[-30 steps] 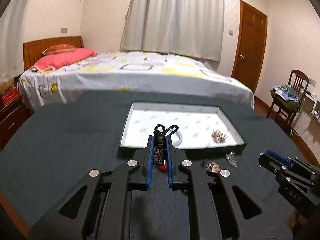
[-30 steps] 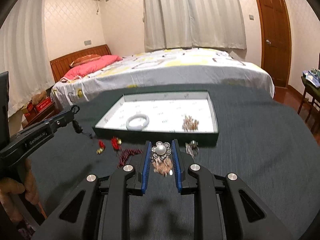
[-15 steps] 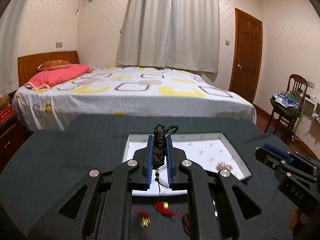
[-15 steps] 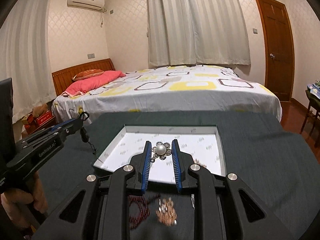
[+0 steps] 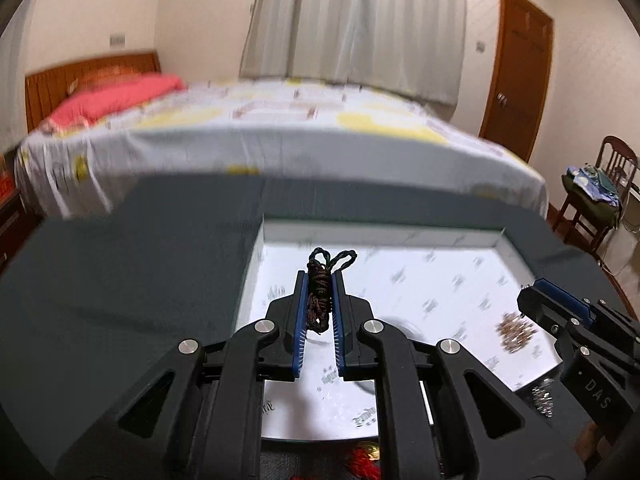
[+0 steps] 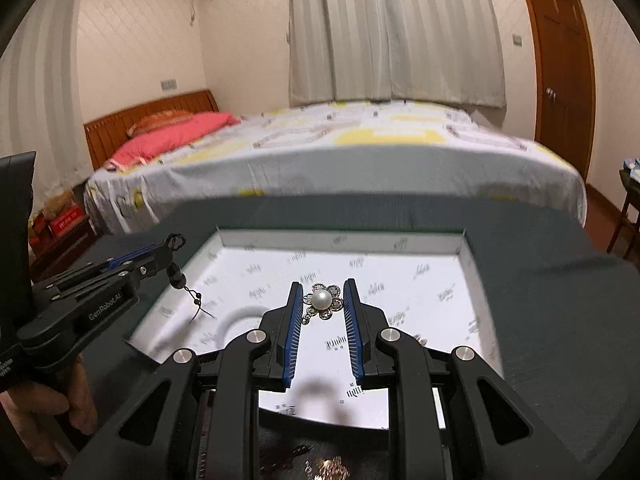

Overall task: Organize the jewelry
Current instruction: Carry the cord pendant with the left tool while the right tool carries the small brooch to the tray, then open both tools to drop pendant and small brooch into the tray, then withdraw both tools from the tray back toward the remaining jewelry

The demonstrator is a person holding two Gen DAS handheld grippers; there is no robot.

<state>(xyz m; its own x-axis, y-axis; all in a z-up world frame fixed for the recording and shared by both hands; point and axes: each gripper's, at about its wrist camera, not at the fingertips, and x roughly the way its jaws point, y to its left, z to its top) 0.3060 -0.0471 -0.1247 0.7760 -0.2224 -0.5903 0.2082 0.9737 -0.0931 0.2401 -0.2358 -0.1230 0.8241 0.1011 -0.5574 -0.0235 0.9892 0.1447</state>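
My left gripper (image 5: 319, 276) is shut on a dark braided cord (image 5: 320, 280) and holds it above the near left part of the white-lined tray (image 5: 444, 240). From the right wrist view the cord's bead and thread (image 6: 178, 278) hang below the left gripper (image 6: 168, 246). My right gripper (image 6: 322, 286) is shut on a pearl flower brooch (image 6: 322, 300) above the tray (image 6: 340, 238). A white bangle (image 6: 240, 316) and a small copper-coloured cluster (image 5: 516, 330) lie in the tray.
The tray sits on a dark grey table (image 5: 120, 280). Red and gold pieces (image 5: 364, 456) and a silver piece (image 5: 542, 394) lie on the table before the tray. A bed (image 6: 320, 148) stands behind, a chair (image 5: 592, 196) at right.
Both grippers have moved forward and down over the tray, each still holding its piece. The loose pieces on the table now lie under and behind the fingers.
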